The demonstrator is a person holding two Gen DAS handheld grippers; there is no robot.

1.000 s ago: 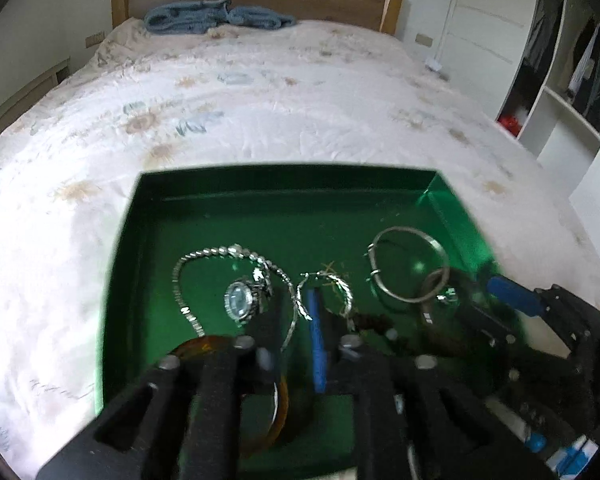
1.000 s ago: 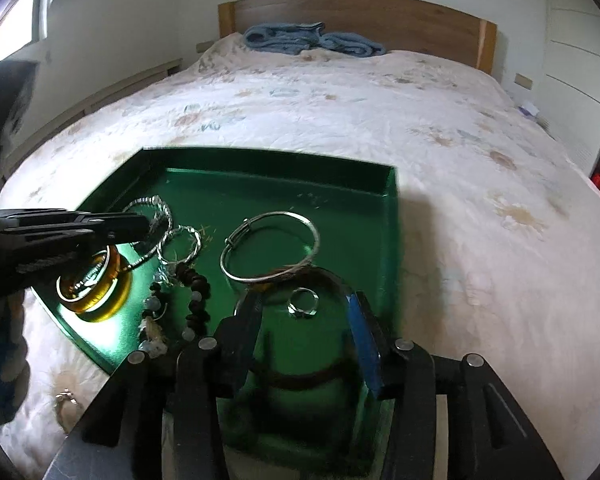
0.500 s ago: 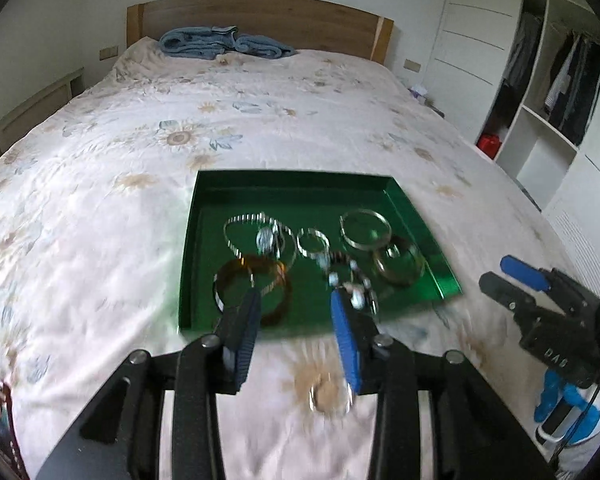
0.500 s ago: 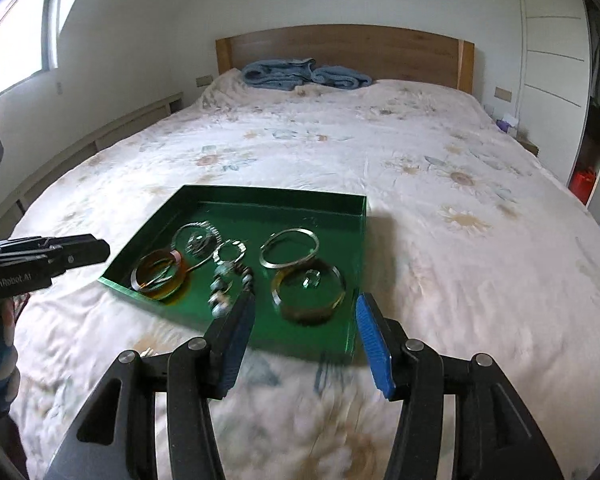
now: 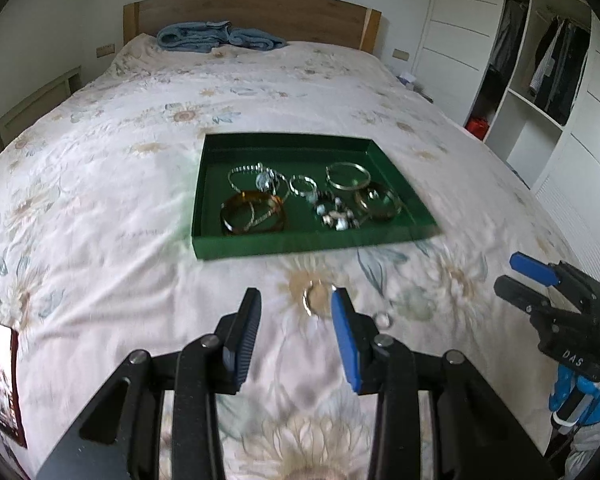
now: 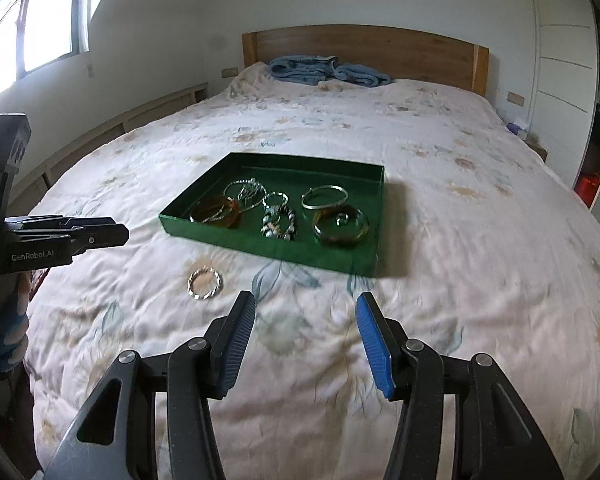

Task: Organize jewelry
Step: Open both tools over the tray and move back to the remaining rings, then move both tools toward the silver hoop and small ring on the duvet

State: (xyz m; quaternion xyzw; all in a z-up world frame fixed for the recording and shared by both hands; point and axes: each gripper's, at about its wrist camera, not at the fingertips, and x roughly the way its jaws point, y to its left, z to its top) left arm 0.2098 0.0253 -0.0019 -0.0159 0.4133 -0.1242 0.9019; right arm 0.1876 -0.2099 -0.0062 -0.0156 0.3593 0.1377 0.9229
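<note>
A green tray [image 5: 300, 245] [image 6: 268, 246] lies on the bed and holds several pieces. Among them are an amber bangle [image 5: 254, 214], a silver watch [image 5: 265, 179], a plain silver bangle [image 5: 347, 175], a beaded bracelet [image 6: 278, 224] and a brown bangle [image 6: 342, 228]. On the bedspread in front of the tray lie a twisted silver bangle [image 5: 316, 300] [image 6: 205, 283] and a small ring [image 5: 384, 320]. My left gripper [image 5: 296, 314] hangs open and empty just short of that bangle. My right gripper [image 6: 306, 322] is open and empty, short of the tray's near right corner.
A folded blue towel [image 5: 220, 38] lies by the wooden headboard. An open wardrobe [image 5: 540, 80] stands to the right of the bed. A dark card [image 5: 6, 384] rests near the bed's left edge. The floral bedspread surrounds the tray.
Both grippers have pulled back and up from inside the tray, and their jaws have widened. The bangle and ring on the bedspread have come into view.
</note>
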